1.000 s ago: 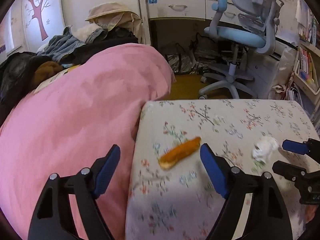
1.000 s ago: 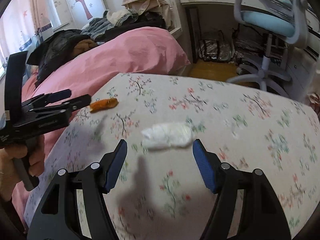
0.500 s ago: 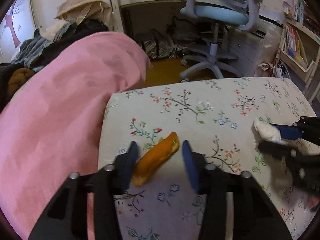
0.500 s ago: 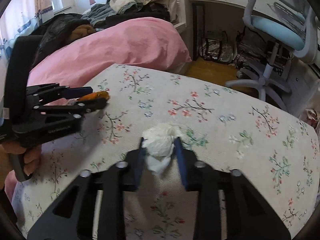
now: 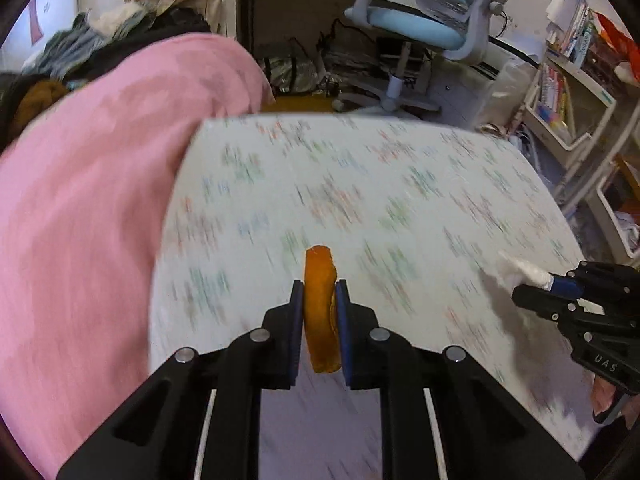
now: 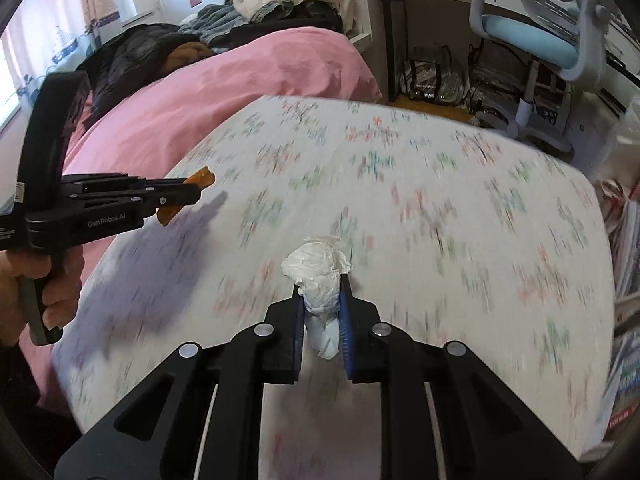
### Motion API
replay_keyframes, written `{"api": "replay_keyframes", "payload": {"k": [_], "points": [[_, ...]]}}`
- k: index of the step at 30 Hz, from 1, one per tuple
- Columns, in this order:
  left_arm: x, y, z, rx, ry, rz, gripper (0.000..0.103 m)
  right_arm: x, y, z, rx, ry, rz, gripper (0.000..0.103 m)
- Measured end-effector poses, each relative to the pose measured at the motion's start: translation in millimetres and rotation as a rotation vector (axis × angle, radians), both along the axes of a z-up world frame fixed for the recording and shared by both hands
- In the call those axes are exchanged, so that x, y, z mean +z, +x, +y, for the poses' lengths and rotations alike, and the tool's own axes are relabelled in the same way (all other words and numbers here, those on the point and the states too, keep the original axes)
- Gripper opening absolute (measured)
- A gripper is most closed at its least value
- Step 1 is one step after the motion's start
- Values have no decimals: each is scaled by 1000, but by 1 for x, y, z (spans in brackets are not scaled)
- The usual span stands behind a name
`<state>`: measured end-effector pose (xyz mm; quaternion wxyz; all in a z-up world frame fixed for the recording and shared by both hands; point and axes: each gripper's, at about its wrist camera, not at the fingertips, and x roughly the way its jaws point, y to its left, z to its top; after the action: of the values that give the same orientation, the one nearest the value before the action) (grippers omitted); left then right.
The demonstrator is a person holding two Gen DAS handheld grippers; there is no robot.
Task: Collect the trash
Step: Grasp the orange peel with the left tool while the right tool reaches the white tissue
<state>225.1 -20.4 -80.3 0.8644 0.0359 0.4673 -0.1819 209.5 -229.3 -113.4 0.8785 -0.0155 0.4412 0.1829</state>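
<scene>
Above the floral-covered surface (image 5: 400,200), both scraps are gripped: the orange peel (image 5: 319,308) stands on edge between the left gripper (image 5: 319,304)'s jaws, which are closing narrowly onto it, near the edge beside the pink blanket (image 5: 100,200). Toward the opposite edge, the right gripper (image 6: 323,312) pinches the crumpled white tissue (image 6: 320,276), whose bulk bulges beyond the tips. Judging by this, pickup is done; no bin shows, so disposal remains.

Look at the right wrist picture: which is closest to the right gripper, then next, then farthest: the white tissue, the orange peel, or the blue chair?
1. The white tissue: pinched between the jaws of the right gripper, dead centre.
2. The orange peel: off to the left, clamped in the left gripper above the flowery cover.
3. The blue chair: far away, top right, on the floor.
</scene>
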Motion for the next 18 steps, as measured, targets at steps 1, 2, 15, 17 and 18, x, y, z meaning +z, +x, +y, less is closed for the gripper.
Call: {"api": "replay_keyframes", "payload": {"k": [1, 2, 15, 17, 18], "points": [[-1, -12, -1, -3, 4, 9, 16, 2, -12, -2, 1, -1, 3, 15], [-2, -28, -2, -9, 3, 20, 16, 4, -32, -5, 2, 1, 10, 15], [6, -126, 0, 22, 82, 31, 59, -10, -141, -10, 13, -22, 67, 50], [7, -131, 7, 42, 86, 10, 60, -6, -146, -11, 7, -6, 55, 53], [6, -135, 9, 45, 84, 14, 60, -4, -148, -12, 5, -1, 48, 55]]}}
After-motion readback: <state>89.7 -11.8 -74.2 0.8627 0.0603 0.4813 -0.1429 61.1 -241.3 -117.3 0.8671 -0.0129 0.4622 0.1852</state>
